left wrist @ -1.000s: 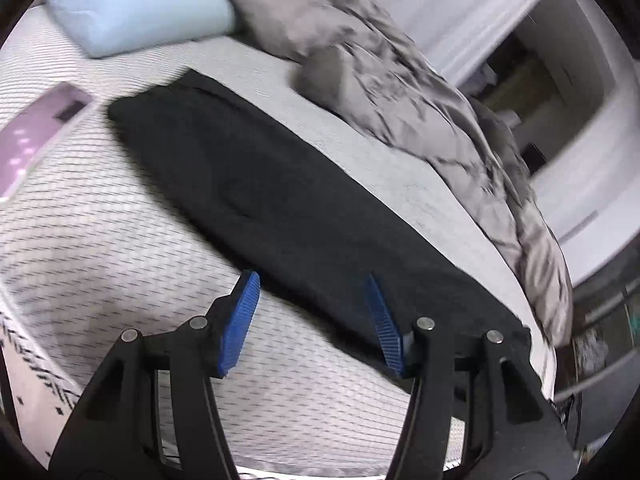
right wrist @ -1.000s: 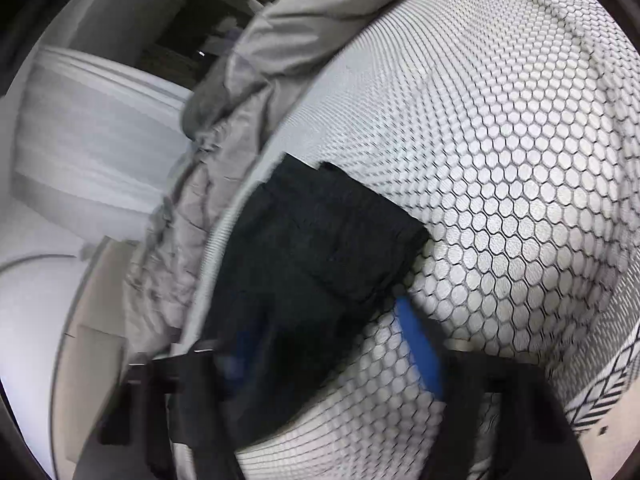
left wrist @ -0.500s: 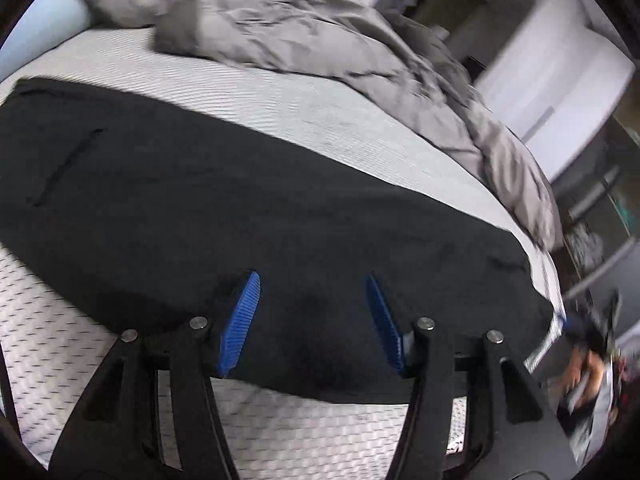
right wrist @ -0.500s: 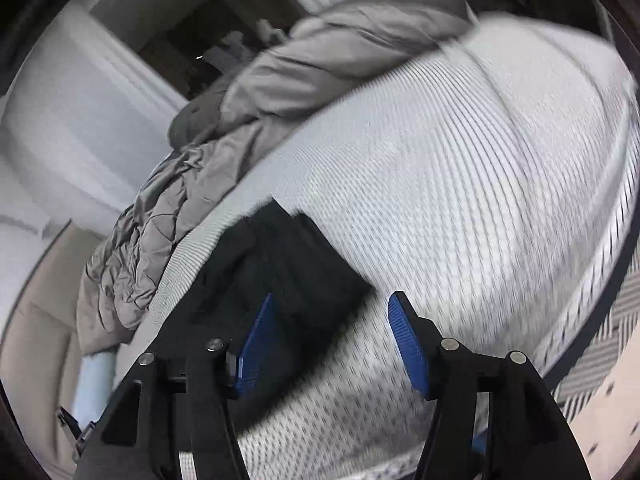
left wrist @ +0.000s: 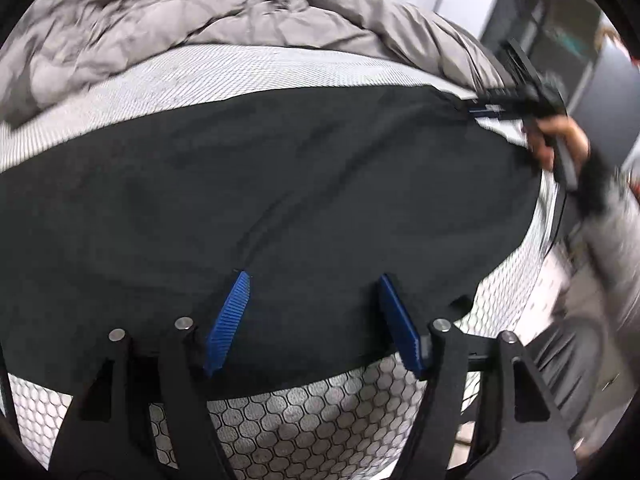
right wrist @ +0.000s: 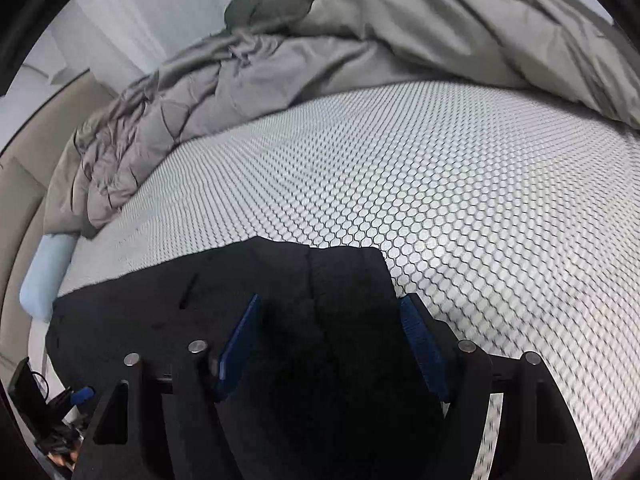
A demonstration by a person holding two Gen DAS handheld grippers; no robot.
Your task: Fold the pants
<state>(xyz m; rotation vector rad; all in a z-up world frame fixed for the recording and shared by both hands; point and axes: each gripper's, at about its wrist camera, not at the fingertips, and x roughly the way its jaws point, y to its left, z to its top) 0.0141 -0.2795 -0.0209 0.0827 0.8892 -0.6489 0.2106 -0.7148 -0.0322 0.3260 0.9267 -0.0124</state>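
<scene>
L wrist view: left gripper (left wrist: pixel 312 284) spread wide, blue pads over black pants (left wrist: pixel 260 184) w/o pinching them. Pants lie flat across a mattress (left wrist: pixel 320 412) w/ white honeycomb-print cover. Rumpled grey duvet (left wrist: pixel 200 24) heaped along far side. Right gripper (left wrist: pixel 516 96) seen at pants' far end, blurred, prob. near the hem.

R wrist view: right gripper (right wrist: pixel 330 306) also spread, nothing held, hovering over pants' end (right wrist: pixel 280 300). Bare mattress (right wrist: pixel 460 200) beyond, duvet (right wrist: pixel 360 48) behind, pale blue pillow (right wrist: pixel 48 276) at left, white curtains (right wrist: pixel 132 12) in back.

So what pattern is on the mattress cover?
Black honeycomb hexagons on white mattress cover, clearest in the right wrist view.
</scene>
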